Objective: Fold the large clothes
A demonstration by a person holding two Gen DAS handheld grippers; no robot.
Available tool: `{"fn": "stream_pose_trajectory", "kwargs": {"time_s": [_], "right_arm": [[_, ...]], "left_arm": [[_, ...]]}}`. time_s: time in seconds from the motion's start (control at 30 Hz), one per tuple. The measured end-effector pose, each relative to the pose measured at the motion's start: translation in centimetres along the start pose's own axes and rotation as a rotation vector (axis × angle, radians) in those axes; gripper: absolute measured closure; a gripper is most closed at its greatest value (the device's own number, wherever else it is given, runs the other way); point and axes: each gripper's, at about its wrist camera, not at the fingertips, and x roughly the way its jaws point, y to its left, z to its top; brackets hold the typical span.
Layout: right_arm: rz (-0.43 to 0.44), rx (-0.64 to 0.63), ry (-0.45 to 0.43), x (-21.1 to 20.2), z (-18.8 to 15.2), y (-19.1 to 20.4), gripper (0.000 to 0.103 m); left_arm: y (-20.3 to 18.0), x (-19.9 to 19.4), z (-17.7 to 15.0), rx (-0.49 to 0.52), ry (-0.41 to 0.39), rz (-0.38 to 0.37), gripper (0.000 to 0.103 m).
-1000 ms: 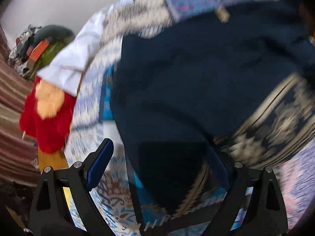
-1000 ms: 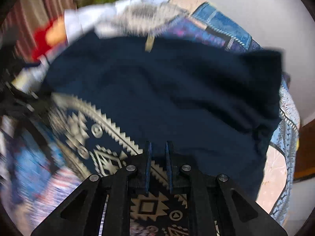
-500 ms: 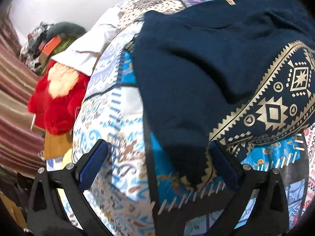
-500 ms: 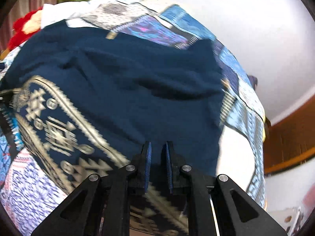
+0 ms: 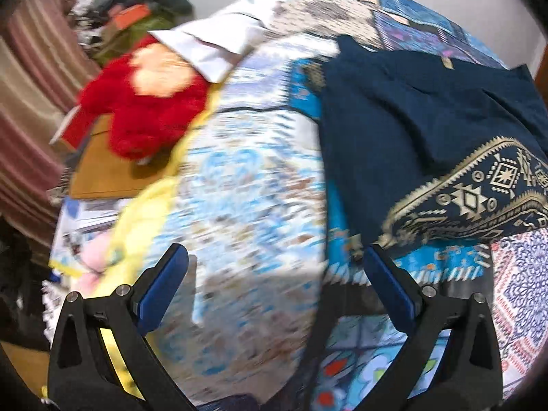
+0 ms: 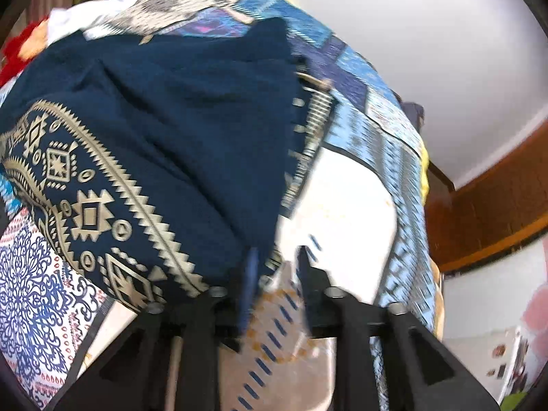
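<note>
A navy garment with a gold geometric border [image 5: 411,130] lies folded on the patchwork bedspread [image 5: 246,188]. It also shows in the right wrist view [image 6: 178,130], where its right edge ends just ahead of my right gripper. My left gripper [image 5: 274,274] is wide open and empty, low over the bedspread, left of the garment's near corner. My right gripper [image 6: 277,267] has its jaws parted and holds nothing, at the garment's near right corner.
A red plush toy [image 5: 144,109] and a white cloth [image 5: 212,48] lie at the bed's far left. A pile of bags and clothes [image 5: 137,10] sits behind them. A striped curtain [image 5: 27,85] hangs on the left. A wooden headboard [image 6: 489,198] stands on the right.
My right gripper has opened and let go of the garment's edge. My left gripper stayed open and drew back to the left, off the garment. The garment now lies flat.
</note>
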Motion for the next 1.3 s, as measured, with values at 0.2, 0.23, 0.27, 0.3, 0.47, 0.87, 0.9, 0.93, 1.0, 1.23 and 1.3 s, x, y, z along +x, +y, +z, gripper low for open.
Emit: {"fn": "stream_pose_trajectory", "kwargs": {"time_s": [0.2,0.23,0.27,0.3,0.47,0.87,0.9,0.93,1.0,1.23,1.3], "right_arm": [[-0.026,0.081,-0.002,-1.6,-0.9,-2.9,0.013],[-0.014,0.088,-0.016,-2.4,-1.2,-3.2,0.013],[-0.004,0.091,-0.031,-3.2,-1.4,-3.4,0.013],[0.004,0.092,-0.041,-3.6,-1.6,-3.6,0.013],[0.092,0.114,-0.121,-7.4,-0.8,-2.1,0.011],[0.497,0.261,-0.128,-5.8,2.9,1.8,0.007],[0.505,0.268,-0.118,-5.2,3.1,2.0,0.007],[0.514,0.278,-0.1,-4.1,3.4,2.3,0.007],[0.529,0.294,-0.059,-2.1,3.7,2.7,0.007],[0.592,0.349,0.026,2.6,3.6,3.2,0.005],[0.596,0.326,0.024,2.6,3.8,3.4,0.005]], "left_arm": [[2.6,-2.7,-1.8,-0.124,-0.019,-0.037,0.0],[2.5,-3.2,-2.0,-0.146,-0.03,-0.045,0.0],[2.4,-3.6,-2.0,-0.158,-0.038,-0.052,0.0],[2.2,-4.0,-2.2,-0.171,-0.047,-0.061,0.0],[-0.7,-4.7,-1.6,-0.214,-0.067,-0.159,0.0],[-6.5,2.2,-2.2,-0.443,0.123,-0.597,0.0],[-6.7,3.1,-2.2,-0.467,0.142,-0.62,0.0],[-6.8,3.9,-2.1,-0.483,0.155,-0.633,0.0],[-6.8,5.4,-1.7,-0.502,0.151,-0.645,0.001],[-8.1,7.2,1.7,-0.571,0.038,-0.693,0.004],[-9.4,7.7,3.0,-0.559,0.016,-0.668,0.009]]}}
